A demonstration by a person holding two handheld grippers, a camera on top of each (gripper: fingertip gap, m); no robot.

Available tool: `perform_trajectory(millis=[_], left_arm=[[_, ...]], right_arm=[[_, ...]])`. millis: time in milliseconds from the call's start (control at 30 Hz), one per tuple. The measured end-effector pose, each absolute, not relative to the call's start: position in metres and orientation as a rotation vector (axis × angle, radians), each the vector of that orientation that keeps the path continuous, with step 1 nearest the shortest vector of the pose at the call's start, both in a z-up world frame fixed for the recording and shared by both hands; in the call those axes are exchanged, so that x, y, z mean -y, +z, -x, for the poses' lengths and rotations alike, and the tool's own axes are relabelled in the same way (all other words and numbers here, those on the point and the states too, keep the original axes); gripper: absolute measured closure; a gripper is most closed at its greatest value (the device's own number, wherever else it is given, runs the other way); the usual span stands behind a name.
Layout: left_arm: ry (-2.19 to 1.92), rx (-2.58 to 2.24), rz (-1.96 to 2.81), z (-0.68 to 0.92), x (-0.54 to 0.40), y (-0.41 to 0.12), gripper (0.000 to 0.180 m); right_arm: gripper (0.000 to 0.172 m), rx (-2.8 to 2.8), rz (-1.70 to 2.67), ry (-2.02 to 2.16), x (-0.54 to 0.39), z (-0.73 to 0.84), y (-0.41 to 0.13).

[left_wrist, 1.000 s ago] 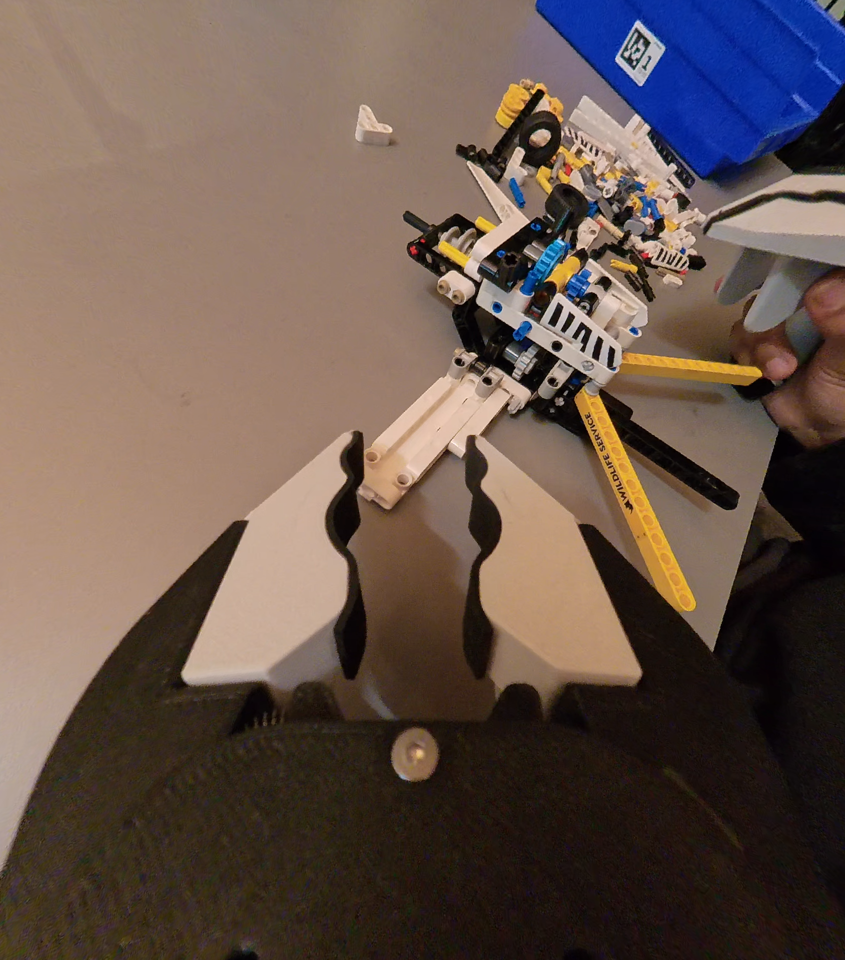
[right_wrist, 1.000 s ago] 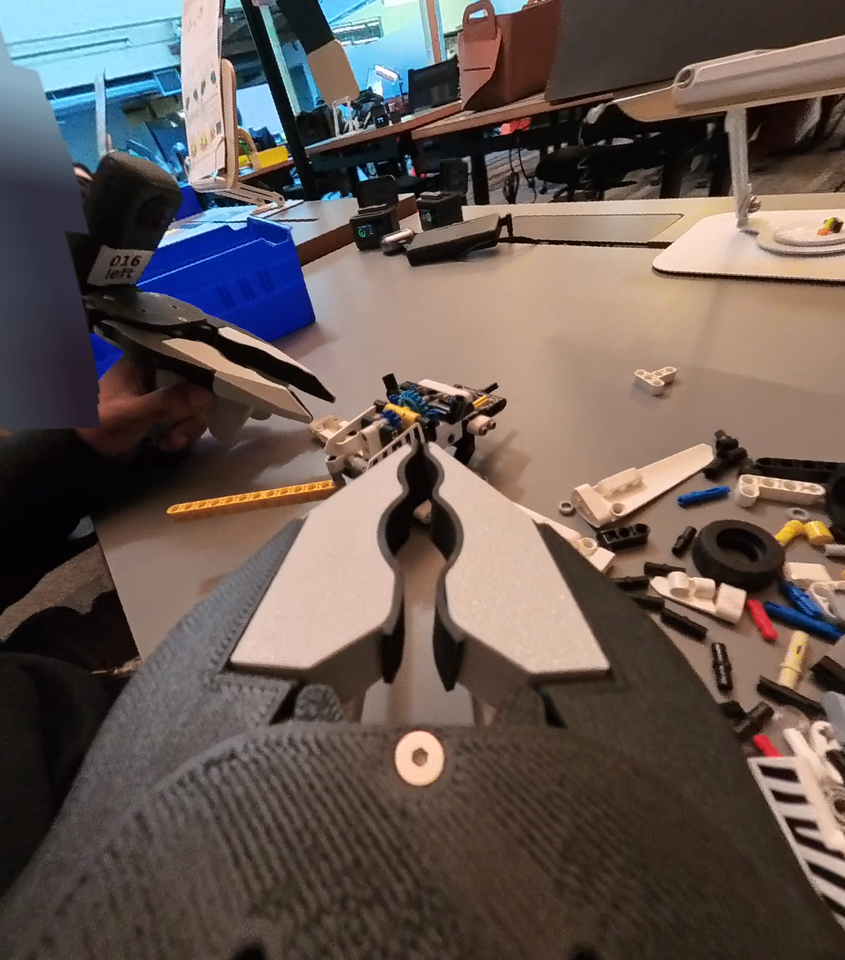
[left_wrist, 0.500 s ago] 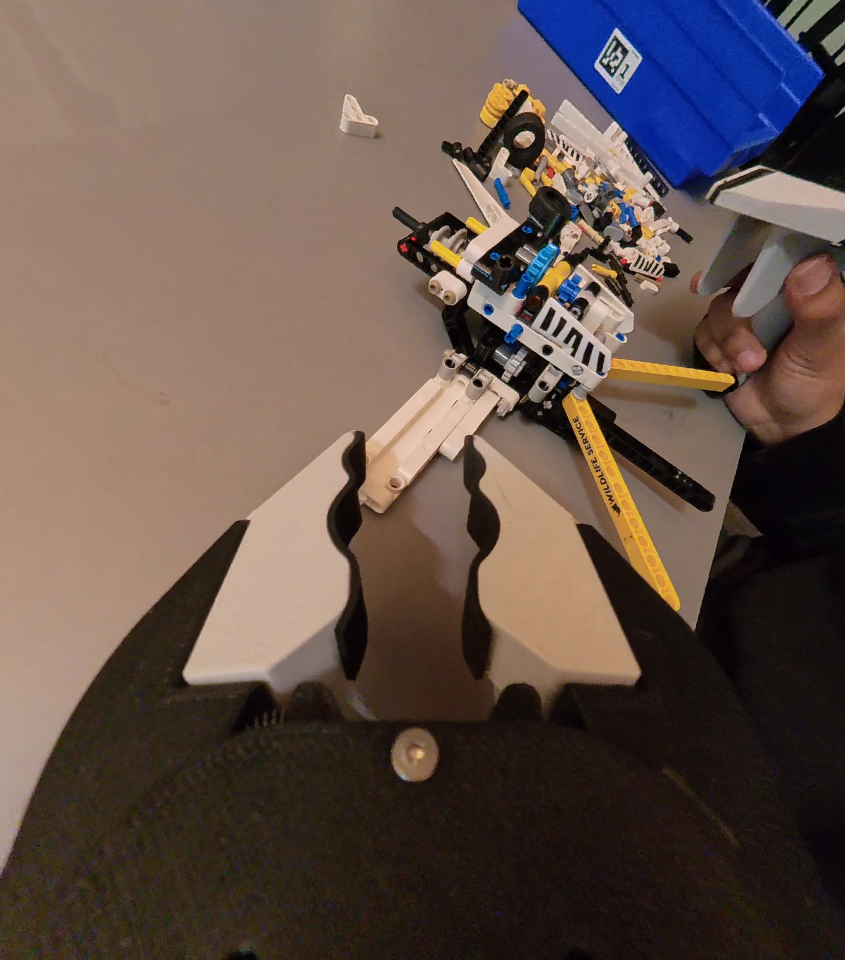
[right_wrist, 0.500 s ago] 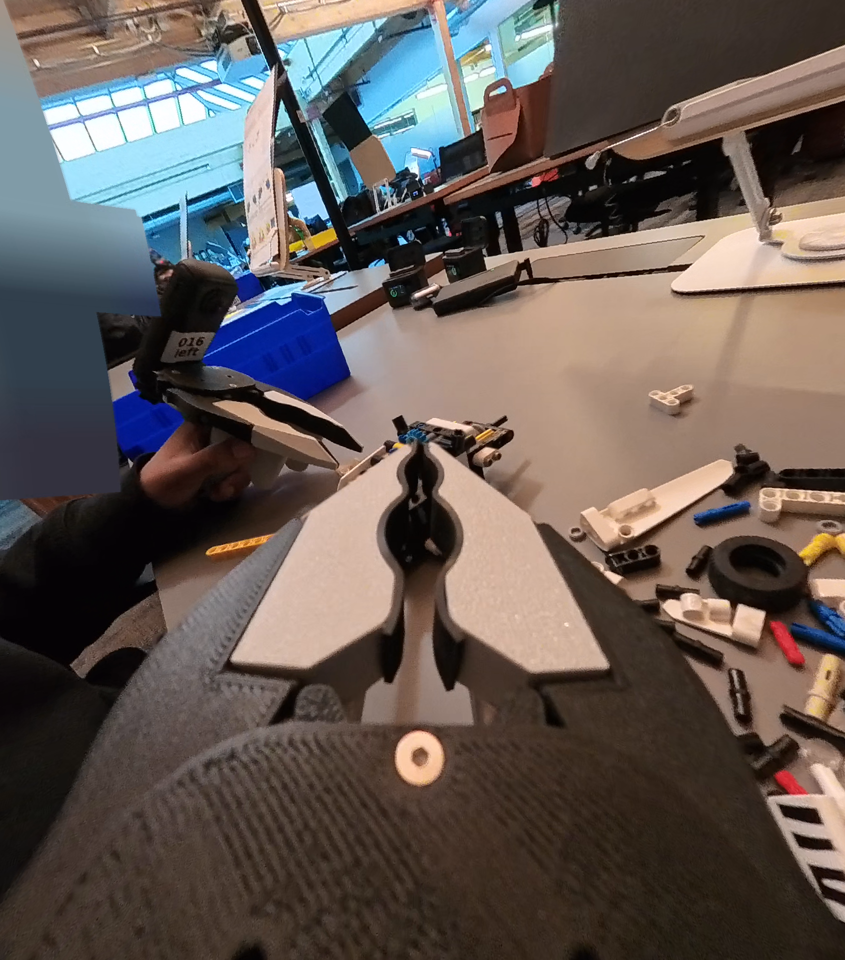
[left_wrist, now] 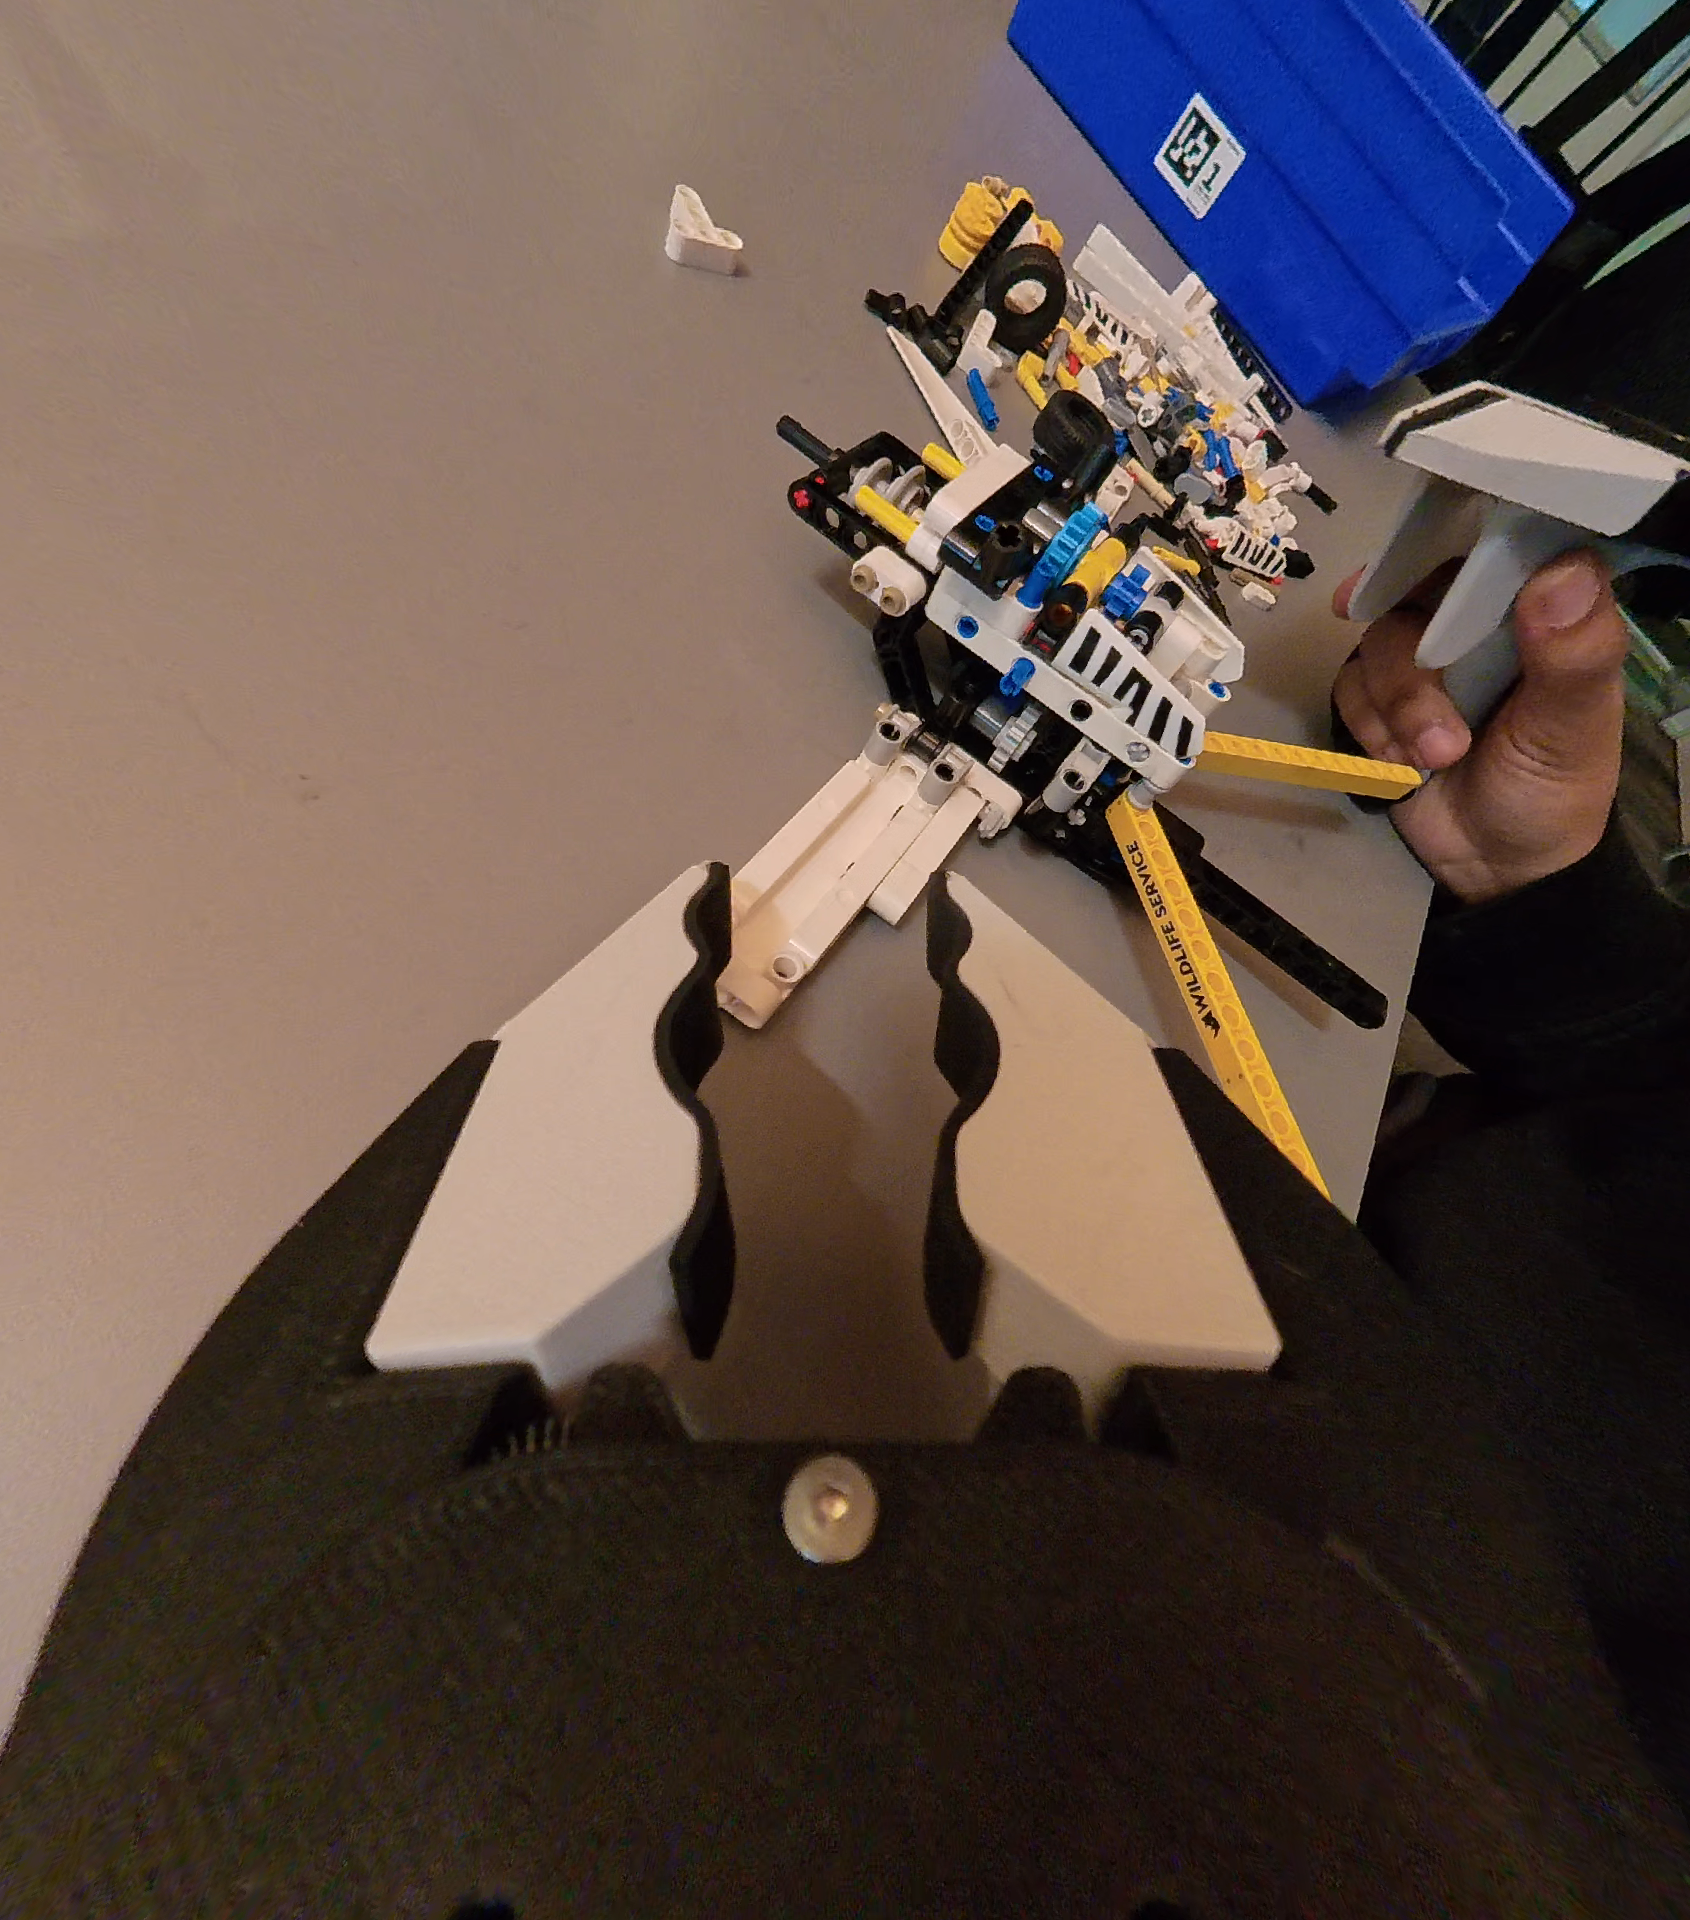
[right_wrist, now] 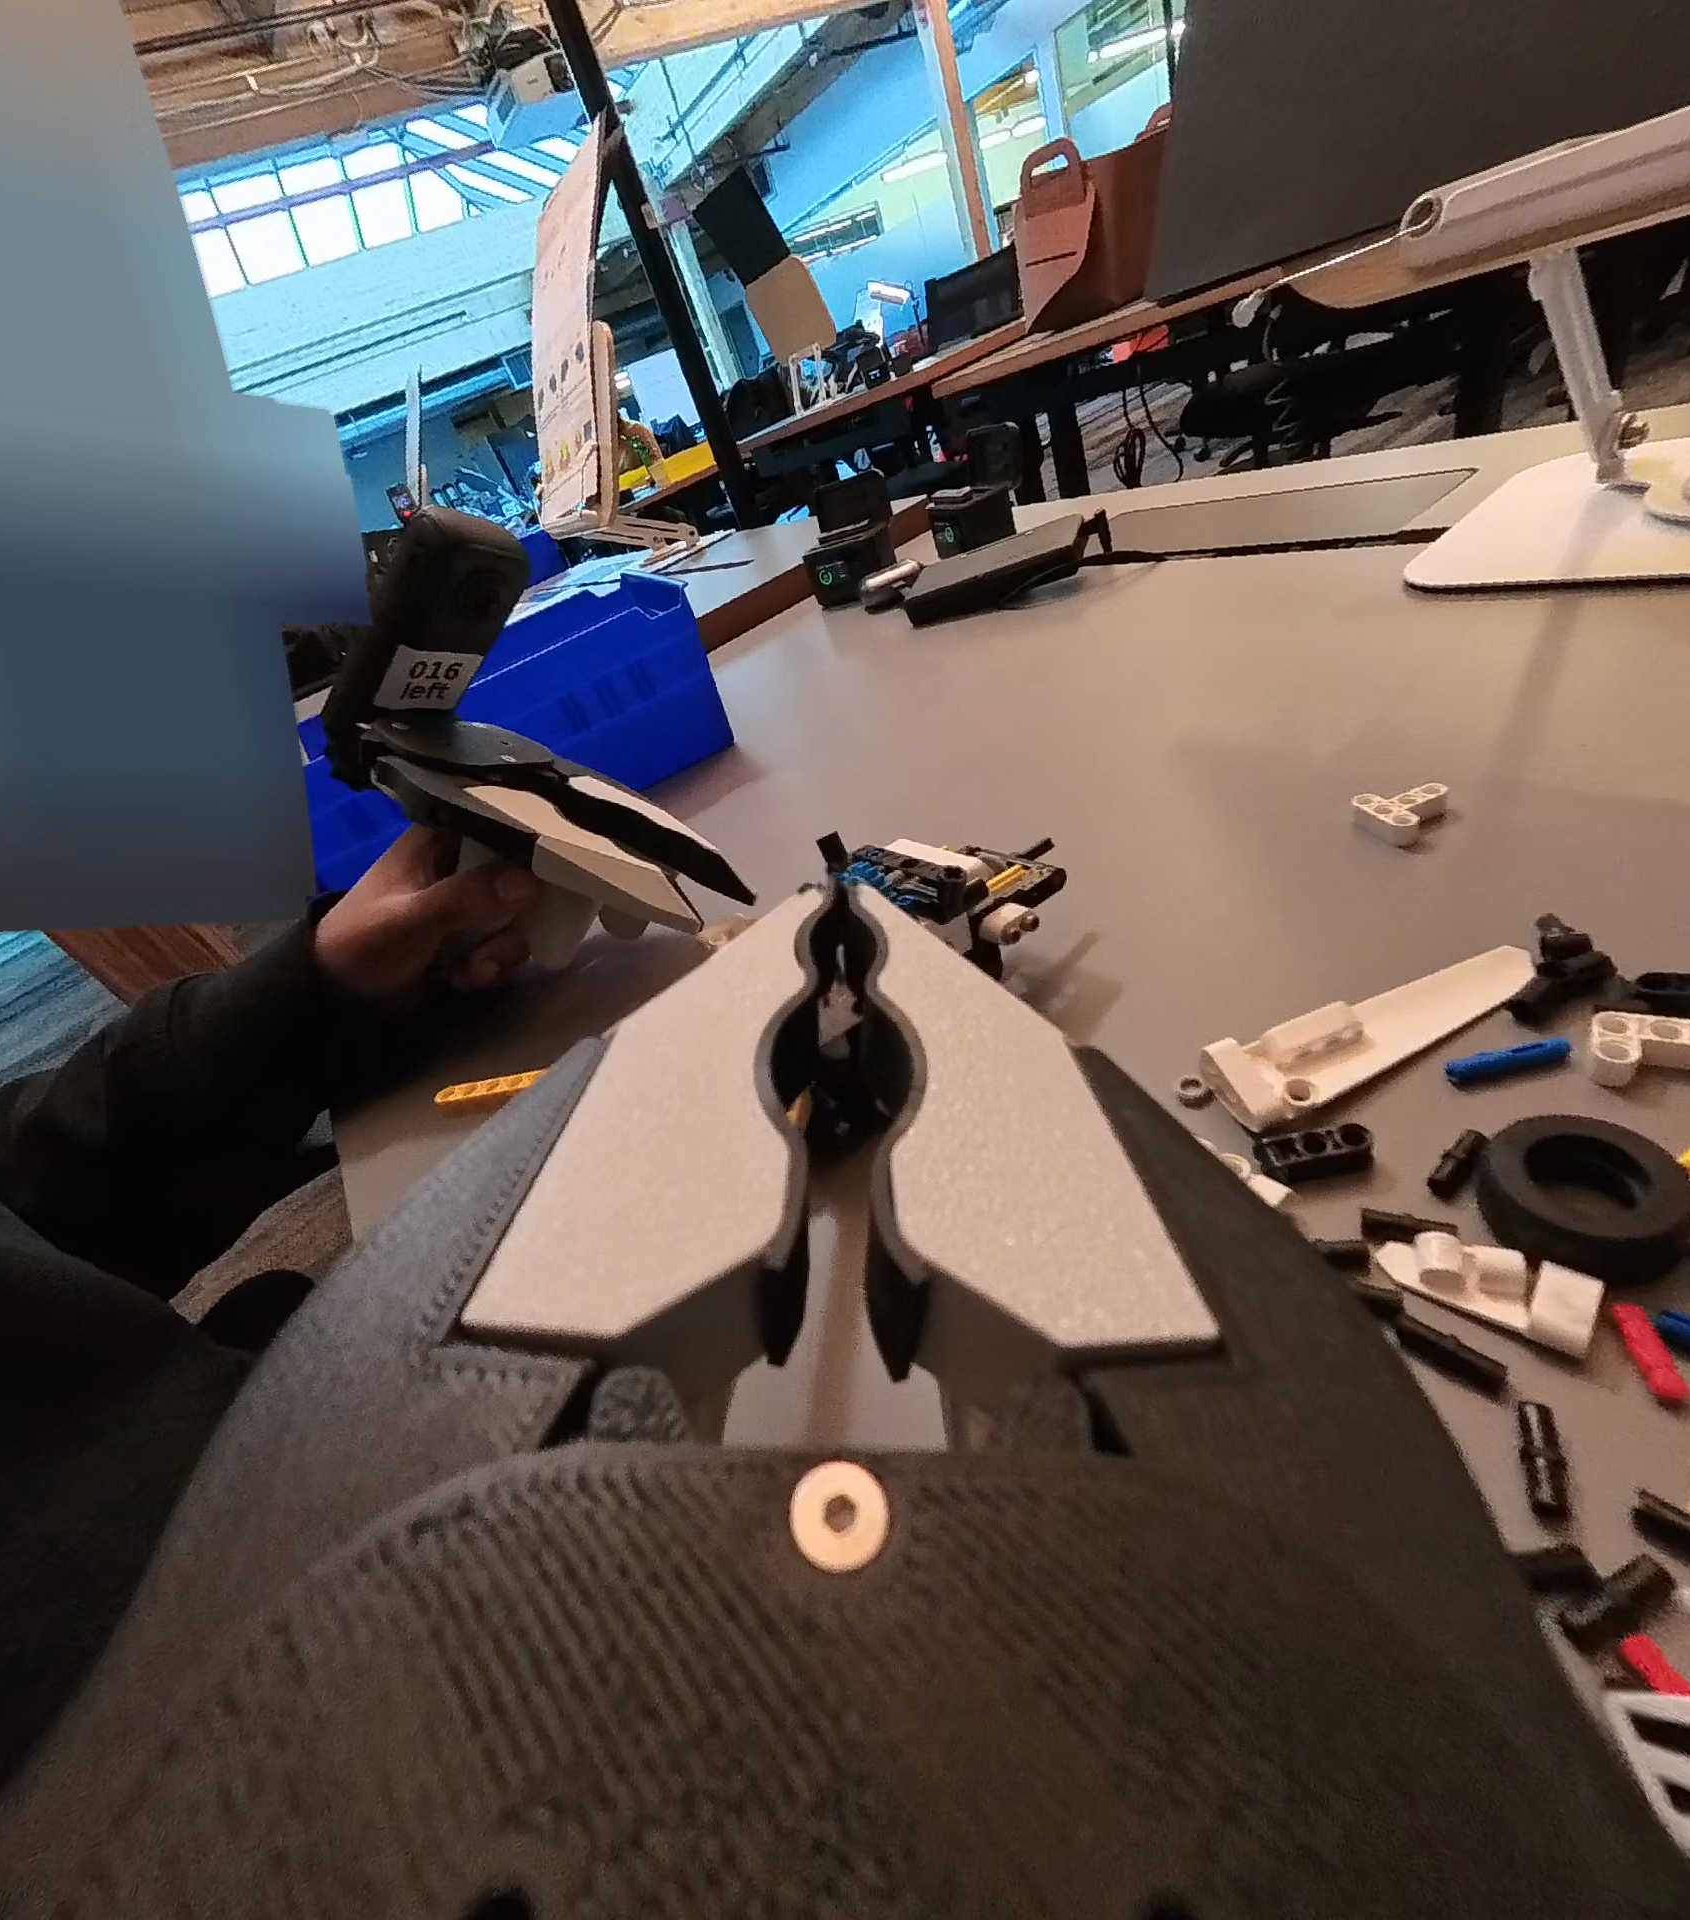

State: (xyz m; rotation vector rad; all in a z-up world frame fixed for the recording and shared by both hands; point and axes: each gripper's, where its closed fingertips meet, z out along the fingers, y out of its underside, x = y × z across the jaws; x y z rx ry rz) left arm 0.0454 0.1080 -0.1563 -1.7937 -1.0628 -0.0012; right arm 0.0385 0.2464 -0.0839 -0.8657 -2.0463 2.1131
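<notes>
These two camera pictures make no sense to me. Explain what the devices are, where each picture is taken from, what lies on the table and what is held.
No robot here: a person holds a two-finger tool in each hand, with a camera on each looking along its fingers.

One picture looks from the left hand-held gripper. Its jaws stand apart over the white tail of a brick-built model; the right-side pad is clear of it.

The other picture looks from the right hand-held gripper, shut with nothing visibly between its tips.

On the grey table lie loose building parts and a blue bin. Neither tool plainly holds anything.
</notes>
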Motion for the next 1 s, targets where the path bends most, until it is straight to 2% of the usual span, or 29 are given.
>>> perform_trajectory(millis=[1000], left_arm=[[0.039,0.992,1.811,-0.047,-0.119,-0.15,0.147]], right_arm=[[0.172,1.965,0.905,2.274,-0.255,-0.037,-0.074]])
